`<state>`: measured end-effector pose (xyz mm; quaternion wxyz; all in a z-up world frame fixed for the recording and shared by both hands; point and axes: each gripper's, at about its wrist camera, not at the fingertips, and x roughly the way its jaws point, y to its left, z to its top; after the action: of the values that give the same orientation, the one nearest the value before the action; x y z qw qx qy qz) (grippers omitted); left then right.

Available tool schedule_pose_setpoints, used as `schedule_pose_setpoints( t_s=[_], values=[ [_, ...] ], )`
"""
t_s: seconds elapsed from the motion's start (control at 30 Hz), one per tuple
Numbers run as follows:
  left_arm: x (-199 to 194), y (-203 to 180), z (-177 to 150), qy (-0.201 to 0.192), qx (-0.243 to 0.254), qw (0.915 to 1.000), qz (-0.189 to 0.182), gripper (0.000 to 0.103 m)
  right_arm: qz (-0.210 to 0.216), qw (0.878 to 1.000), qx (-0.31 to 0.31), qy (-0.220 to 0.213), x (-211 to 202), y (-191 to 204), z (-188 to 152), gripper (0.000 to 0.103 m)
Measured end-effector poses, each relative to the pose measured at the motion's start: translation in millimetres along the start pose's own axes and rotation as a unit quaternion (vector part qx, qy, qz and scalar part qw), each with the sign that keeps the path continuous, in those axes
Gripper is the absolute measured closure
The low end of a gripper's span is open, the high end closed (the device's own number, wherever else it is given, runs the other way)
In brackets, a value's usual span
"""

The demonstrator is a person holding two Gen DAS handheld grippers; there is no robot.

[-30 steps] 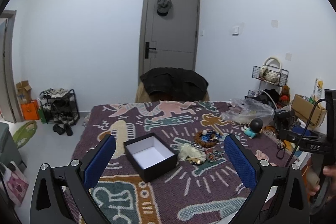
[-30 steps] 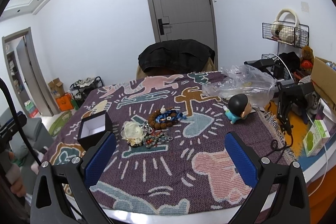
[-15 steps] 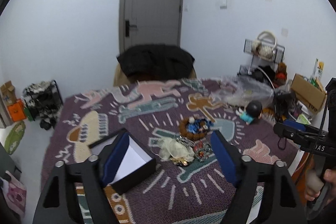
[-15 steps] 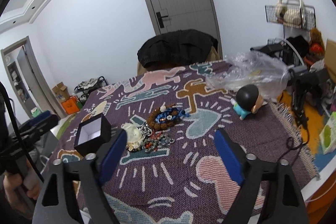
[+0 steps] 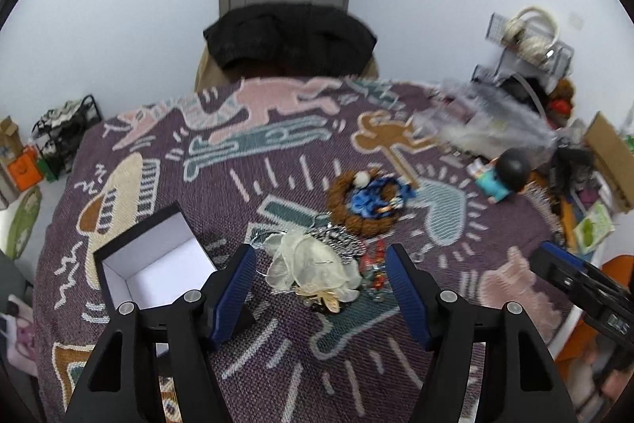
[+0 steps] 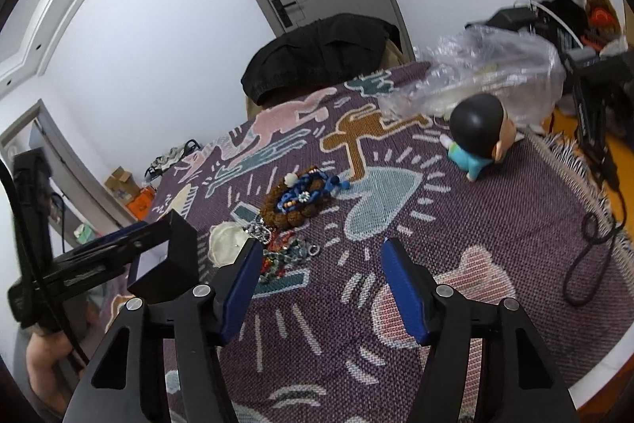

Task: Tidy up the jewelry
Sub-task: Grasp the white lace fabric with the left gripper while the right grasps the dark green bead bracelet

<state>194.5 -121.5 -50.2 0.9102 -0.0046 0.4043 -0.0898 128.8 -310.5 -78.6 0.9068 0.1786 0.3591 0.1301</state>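
The black box [image 5: 154, 264] with the white lining sat open on the purple patterned blanket [image 5: 277, 161], and as far as the left wrist view showed, nothing was in it. One corner pointed away toward the door, so it lay diagonal to the table edge.

The jewelry pile [image 5: 337, 256] was just to the right of the box, all bunched together. Nearest the camera was a cream gauzy pouch [image 5: 305, 264] with something gold peeking out under it, then a silvery chain tangle and some red and green beads touching it. Behind that sat a ring of brown wooden beads [image 5: 362, 201] with a blue beaded strand heaped inside it and one white bead at the top. The whole clump ran roughly from near-left to far-right.

The left gripper [image 5: 317, 288] was closing with the pouch framed between its blue pads, not touching it. The right gripper [image 6: 321, 280] was closing too, with only blanket between its pads and the red-green beads just past the left one.
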Motion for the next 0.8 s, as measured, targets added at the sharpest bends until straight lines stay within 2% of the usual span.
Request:
schedule_pose_setpoints(
  t_s=[0.13, 0.23, 0.33, 0.5, 0.63, 0.7, 0.8],
  values=[
    [29, 8, 7, 0.042, -0.009, 0.9990, 0.014, 0.034, 0.007, 1.000, 0.015, 0.015, 13, -9, -1, 0.041],
    [47, 13, 11, 0.068, -0.020, 0.9974, 0.017, 0.036, 0.016, 0.999, 0.029, 0.026, 24, -15, -1, 0.047],
    [58, 10, 15, 0.071, -0.015, 0.9970, 0.026, 0.036, 0.014, 0.999, 0.040, 0.028, 33, -20, 0, 0.047],
    [78, 8, 16, 0.095, -0.042, 0.9945, 0.012, 0.037, 0.019, 0.997, 0.060, 0.036, 44, -28, -4, 0.047],
    [93, 4, 12, 0.115, -0.032, 0.9908, 0.064, 0.037, 0.021, 0.997, 0.069, 0.042, 47, -33, -9, 0.047],
    [93, 8, 12, 0.109, -0.034, 0.9903, 0.079, 0.037, 0.019, 0.997, 0.070, 0.042, 46, -35, -9, 0.047],
    [91, 13, 11, 0.105, -0.042, 0.9905, 0.078, 0.037, 0.017, 0.996, 0.077, 0.041, 46, -39, -9, 0.047]
  ],
)
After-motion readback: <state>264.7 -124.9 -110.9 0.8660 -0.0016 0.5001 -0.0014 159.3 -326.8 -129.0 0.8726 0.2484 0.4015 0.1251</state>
